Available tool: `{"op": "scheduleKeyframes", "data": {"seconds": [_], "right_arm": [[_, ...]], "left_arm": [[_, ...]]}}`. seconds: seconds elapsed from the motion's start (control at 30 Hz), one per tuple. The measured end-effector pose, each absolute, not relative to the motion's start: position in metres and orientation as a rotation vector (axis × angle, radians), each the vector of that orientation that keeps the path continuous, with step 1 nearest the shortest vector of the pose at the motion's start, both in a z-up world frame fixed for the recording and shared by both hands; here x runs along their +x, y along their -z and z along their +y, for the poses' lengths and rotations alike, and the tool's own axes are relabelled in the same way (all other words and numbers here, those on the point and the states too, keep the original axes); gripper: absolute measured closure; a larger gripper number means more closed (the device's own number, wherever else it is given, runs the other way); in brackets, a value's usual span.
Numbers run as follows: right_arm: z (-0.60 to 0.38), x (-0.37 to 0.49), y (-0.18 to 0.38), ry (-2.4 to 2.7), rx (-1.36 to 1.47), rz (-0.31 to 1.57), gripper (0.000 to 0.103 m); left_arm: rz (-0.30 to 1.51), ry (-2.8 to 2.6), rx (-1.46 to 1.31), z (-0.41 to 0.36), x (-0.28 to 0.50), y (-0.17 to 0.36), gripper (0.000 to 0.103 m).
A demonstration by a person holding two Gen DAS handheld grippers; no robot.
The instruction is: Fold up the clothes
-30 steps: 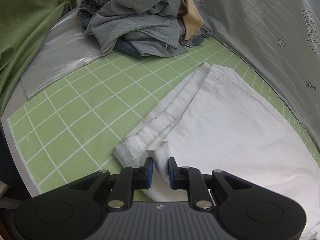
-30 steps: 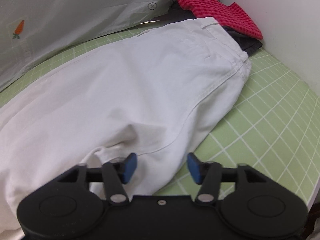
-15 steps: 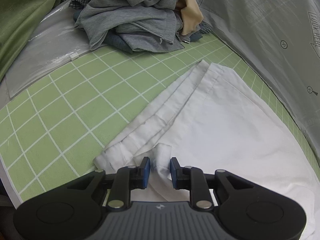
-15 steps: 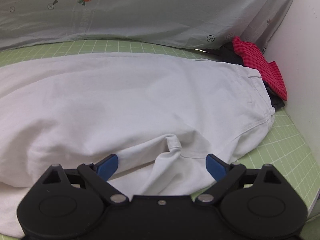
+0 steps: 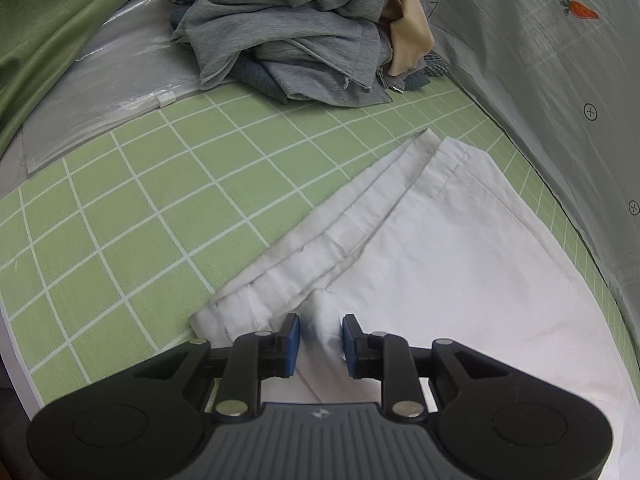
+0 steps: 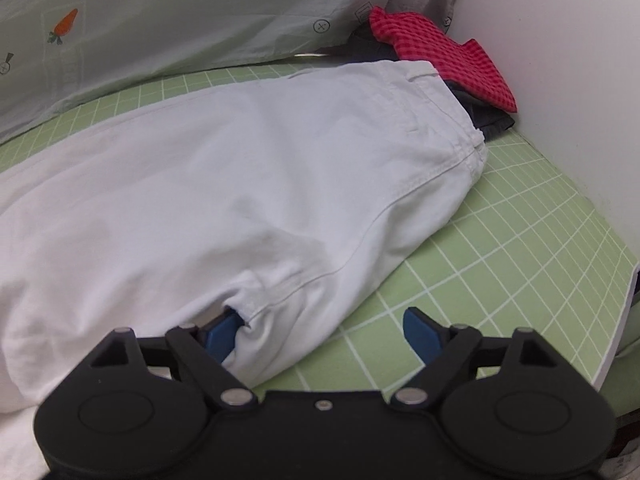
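A green gridded mat (image 5: 132, 208) covers the counter, and a pale sheet printed with carrots (image 6: 168, 12) hangs along its far edge. White trousers (image 6: 248, 184) lie stretched across the mat, parallel to that far edge. Their waistband end reaches toward the right corner in the right wrist view, and their hemmed leg ends (image 5: 360, 220) lie in layers near the middle of the mat in the left wrist view.

A heap of grey and dark clothes (image 5: 304, 36) sits at the mat's far left corner, with a tan garment (image 5: 412, 44) tucked into its right side. A clear plastic bag (image 5: 108, 92) lies just left of the heap, partly over the mat's edge, and green cloth (image 5: 48, 32) hangs beyond it. In the far right corner a red checked cloth (image 6: 436, 56) rests on dark folded clothes (image 6: 488, 120), touching the trousers' waistband.

The left tool (image 5: 320, 340) sits low at the near edge of the leg ends, its blue pads narrowly apart with a raised fold of white cloth between them; whether they pinch it I cannot tell. The right tool (image 6: 326, 330) is spread wide at the trousers' near edge, its left pad (image 6: 222, 330) tucked into a crease of the cloth and its right pad (image 6: 420, 332) over bare mat.
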State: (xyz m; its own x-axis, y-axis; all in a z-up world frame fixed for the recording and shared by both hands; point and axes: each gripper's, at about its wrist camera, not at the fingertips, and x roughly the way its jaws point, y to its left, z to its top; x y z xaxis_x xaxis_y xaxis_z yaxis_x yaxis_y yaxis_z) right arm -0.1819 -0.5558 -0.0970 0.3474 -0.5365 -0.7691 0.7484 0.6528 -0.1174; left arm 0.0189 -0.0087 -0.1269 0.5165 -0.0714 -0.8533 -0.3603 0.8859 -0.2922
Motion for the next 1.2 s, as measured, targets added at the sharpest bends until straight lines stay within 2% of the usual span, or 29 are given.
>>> {"op": "scheduleKeyframes", "data": {"seconds": [0.2, 0.33, 0.43, 0.5, 0.57, 0.7, 0.73, 0.77, 0.8, 0.83, 1.0, 1.2], "right_arm": [[-0.537, -0.175, 0.068, 0.745, 0.395, 0.784, 0.016], [-0.528, -0.171, 0.073, 0.633, 0.503, 0.762, 0.016], [-0.537, -0.167, 0.093, 0.618, 0.675, 0.77, 0.025], [-0.549, -0.168, 0.108, 0.658, 0.805, 0.757, 0.027], [-0.559, -0.171, 0.118, 0.705, 0.905, 0.724, 0.035], [-0.57, -0.173, 0.123, 0.771, 0.981, 0.676, 0.04], [-0.573, -0.173, 0.123, 0.79, 0.984, 0.678, 0.047], [-0.575, -0.172, 0.124, 0.808, 0.985, 0.688, 0.064], [-0.578, -0.172, 0.125, 0.826, 0.985, 0.698, 0.076], [-0.58, -0.173, 0.124, 0.835, 0.985, 0.703, 0.097], [-0.58, -0.183, 0.104, 0.812, 0.927, 0.65, 0.1], [-0.569, -0.203, 0.069, 0.757, 0.892, 0.584, 0.101]], "left_arm": [[1.051, -0.155, -0.416, -0.012, 0.023, 0.126, 0.076], [1.057, -0.136, -0.391, -0.013, 0.024, 0.126, 0.077], [1.061, -0.125, -0.383, -0.012, 0.025, 0.126, 0.076], [1.063, -0.119, -0.378, -0.013, 0.026, 0.126, 0.076], [1.061, -0.117, -0.383, -0.012, 0.026, 0.126, 0.076], [1.049, -0.133, -0.43, -0.008, 0.023, 0.127, 0.08], [1.044, -0.142, -0.438, -0.007, 0.022, 0.127, 0.083], [1.042, -0.149, -0.441, -0.007, 0.022, 0.127, 0.086], [1.04, -0.154, -0.443, -0.007, 0.022, 0.127, 0.088], [1.036, -0.155, -0.445, -0.006, 0.023, 0.125, 0.091], [0.996, -0.153, -0.469, 0.002, 0.025, 0.105, 0.097], [0.797, -0.106, -0.451, 0.007, 0.013, 0.036, 0.097]]}}
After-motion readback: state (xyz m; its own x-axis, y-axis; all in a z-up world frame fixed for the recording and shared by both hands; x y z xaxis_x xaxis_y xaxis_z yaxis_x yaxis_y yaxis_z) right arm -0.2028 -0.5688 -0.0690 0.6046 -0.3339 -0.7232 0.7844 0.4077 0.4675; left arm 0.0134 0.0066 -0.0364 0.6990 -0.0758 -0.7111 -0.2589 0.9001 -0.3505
